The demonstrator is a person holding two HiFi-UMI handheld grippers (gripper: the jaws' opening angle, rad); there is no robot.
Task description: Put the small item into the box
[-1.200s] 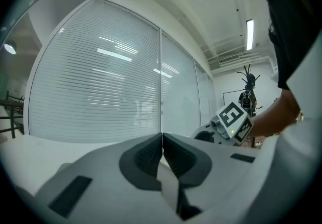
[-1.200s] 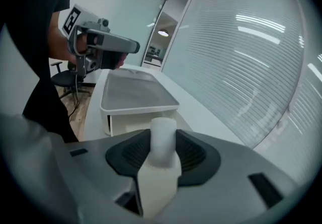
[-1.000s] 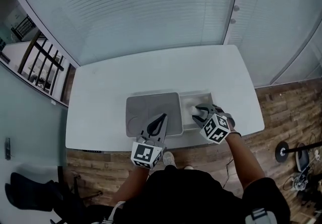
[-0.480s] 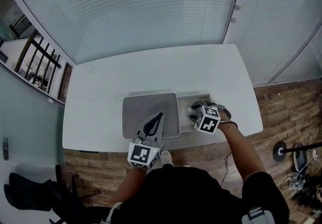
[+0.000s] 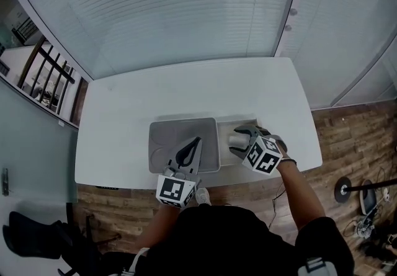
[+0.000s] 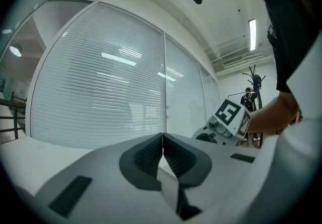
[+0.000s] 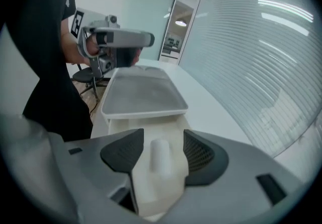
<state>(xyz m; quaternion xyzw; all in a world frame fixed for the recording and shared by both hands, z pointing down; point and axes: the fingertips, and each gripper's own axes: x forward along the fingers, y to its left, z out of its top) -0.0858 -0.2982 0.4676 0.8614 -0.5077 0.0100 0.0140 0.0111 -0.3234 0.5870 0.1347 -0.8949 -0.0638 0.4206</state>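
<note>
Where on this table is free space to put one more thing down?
Free: the wide strip of table between the grey lid and the far edge, and both table ends. Crowded: the near middle, filled by lid and box.

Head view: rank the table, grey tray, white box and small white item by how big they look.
1. table
2. grey tray
3. white box, clearly smaller than the tray even though it is partly covered
4. small white item, lying in the box
</note>
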